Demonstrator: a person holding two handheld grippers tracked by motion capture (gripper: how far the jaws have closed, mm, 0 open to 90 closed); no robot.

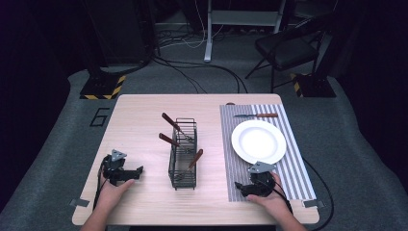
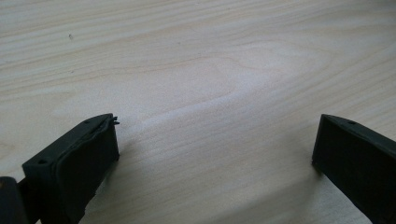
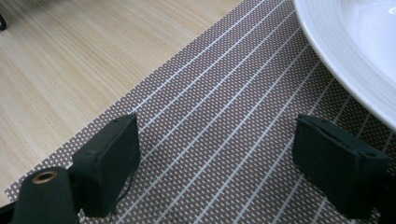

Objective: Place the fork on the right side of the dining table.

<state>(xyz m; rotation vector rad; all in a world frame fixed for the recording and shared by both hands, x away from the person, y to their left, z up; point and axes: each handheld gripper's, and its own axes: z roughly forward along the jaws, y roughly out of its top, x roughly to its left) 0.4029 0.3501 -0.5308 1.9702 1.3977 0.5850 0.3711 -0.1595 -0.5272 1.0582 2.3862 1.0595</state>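
Observation:
A black wire caddy (image 1: pixel 183 152) stands mid-table and holds three wooden-handled utensils (image 1: pixel 172 122). A white plate (image 1: pixel 258 141) lies on a striped placemat (image 1: pixel 288 173) at the right, with a wooden-handled knife (image 1: pixel 256 115) beyond it. My left gripper (image 1: pixel 137 172) rests on the bare wood left of the caddy, open, nothing between its jaws (image 2: pixel 215 154). My right gripper (image 1: pixel 239 187) sits on the placemat's near left corner, open and empty, with the plate's rim (image 3: pixel 345 70) just ahead to the right of its jaws (image 3: pixel 217 158).
The light wooden table (image 1: pixel 139 110) has free room at the left and far side. A small dark round thing (image 1: pixel 230 103) sits at the far edge above the placemat. Beyond the table are a folding chair (image 1: pixel 284 48), cables and equipment stands on grey floor.

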